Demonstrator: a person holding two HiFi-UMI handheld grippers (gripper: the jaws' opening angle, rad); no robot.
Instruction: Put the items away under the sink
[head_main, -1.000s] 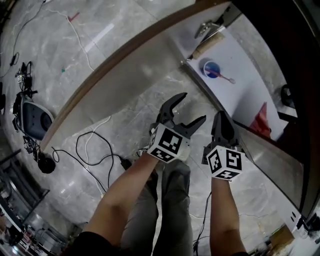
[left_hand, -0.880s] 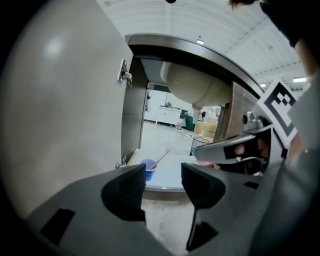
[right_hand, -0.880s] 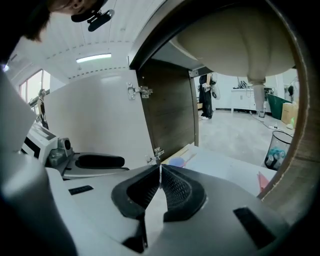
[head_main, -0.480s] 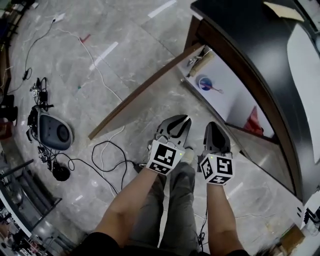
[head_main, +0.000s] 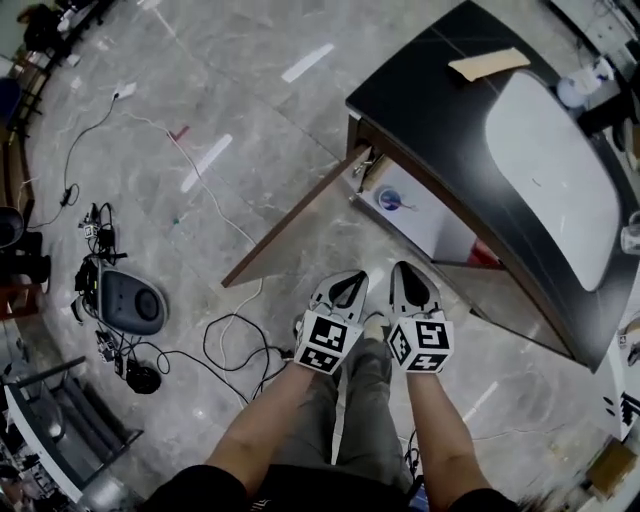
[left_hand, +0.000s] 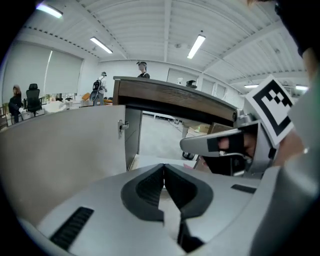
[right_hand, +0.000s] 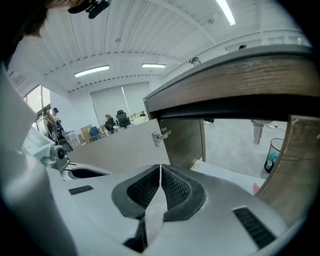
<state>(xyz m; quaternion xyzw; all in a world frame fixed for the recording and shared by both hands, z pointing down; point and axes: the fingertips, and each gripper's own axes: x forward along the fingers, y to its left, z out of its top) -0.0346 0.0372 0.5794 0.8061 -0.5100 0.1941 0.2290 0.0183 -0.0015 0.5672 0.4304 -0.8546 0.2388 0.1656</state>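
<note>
Looking steeply down, counted two grippers, side by side above the floor (head_main: 250, 90) and just short of the cabinet (head_main: 425, 215). Found the left gripper (head_main: 350, 285) clenched, having only just been closing, pads met with nothing between them. Found the right gripper (head_main: 410, 280) clenched as well, pads together on nothing.

Counted one door (head_main: 290, 225), swung wide open to the left, with one hinge (left_hand: 121, 127) showing on its inner face. Counted one dark counter (head_main: 430, 100) with one white sink (head_main: 550, 180) set in it, and one piece of cardboard (head_main: 488, 63) near the counter's far corner. Counted one grey device (head_main: 132, 302) among several cables (head_main: 230, 345) on the floor at the left.

Made out only two items inside the cabinet. Saw one cup (head_main: 389, 200) near the front left corner of the cabinet floor, on the hinge side, upright with its mouth up and something blue in it. Saw one thin stick (head_main: 402, 205) in the cup, its long axis leaning off to the right. Saw one red item (head_main: 487, 254) toward the right end of the cabinet floor, mostly cut off by the counter's edge, so could not tell its shape or which way it pointed. Could not see the rest of the cabinet under the counter. Glimpsed one white pipe (right_hand: 257, 131) under the counter from the right gripper view.
</note>
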